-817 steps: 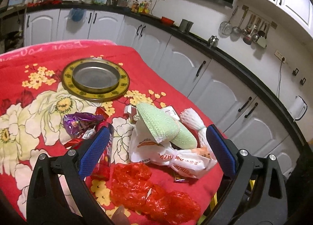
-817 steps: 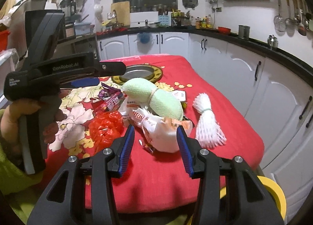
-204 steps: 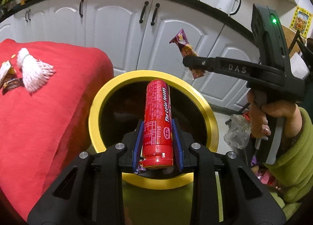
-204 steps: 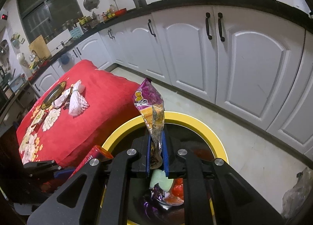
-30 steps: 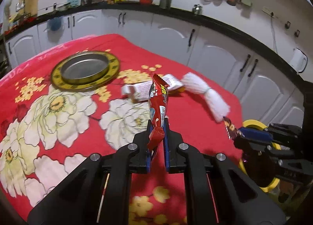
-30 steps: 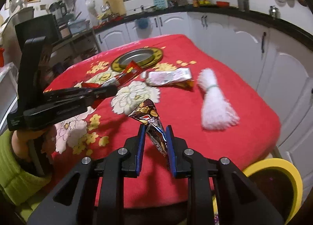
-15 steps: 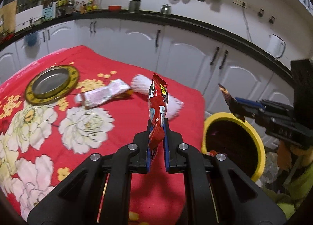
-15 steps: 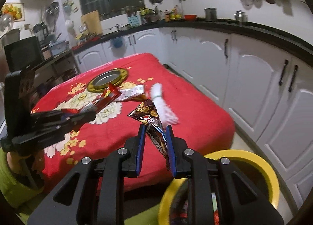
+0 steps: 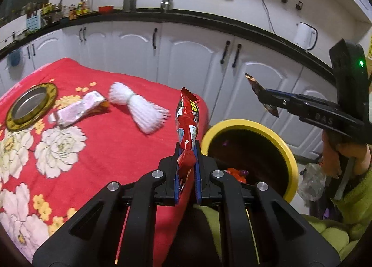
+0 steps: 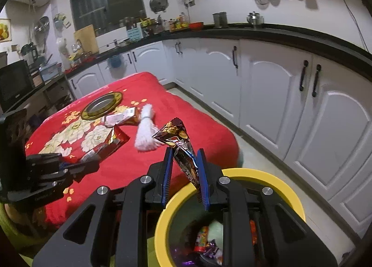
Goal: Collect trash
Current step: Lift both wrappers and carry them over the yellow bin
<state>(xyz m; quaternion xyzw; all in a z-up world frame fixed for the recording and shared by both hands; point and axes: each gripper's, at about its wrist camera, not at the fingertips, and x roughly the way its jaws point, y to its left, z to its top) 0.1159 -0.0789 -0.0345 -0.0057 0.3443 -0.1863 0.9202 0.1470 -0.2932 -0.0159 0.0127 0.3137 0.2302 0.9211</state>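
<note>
Beside the red flowered table, both hands have swung from over the cloth to the yellow-rimmed round bin (image 10: 160, 225), the left gripper (image 9: 187, 174) clamped on a red foil wrapper (image 9: 187, 116) and the right gripper (image 10: 186, 174) pinching a dark brown snack wrapper (image 10: 179, 141), so both drops look close.

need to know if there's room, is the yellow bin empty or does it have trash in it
Not empty: the yellow bin holds wrappers at its bottom.
</note>
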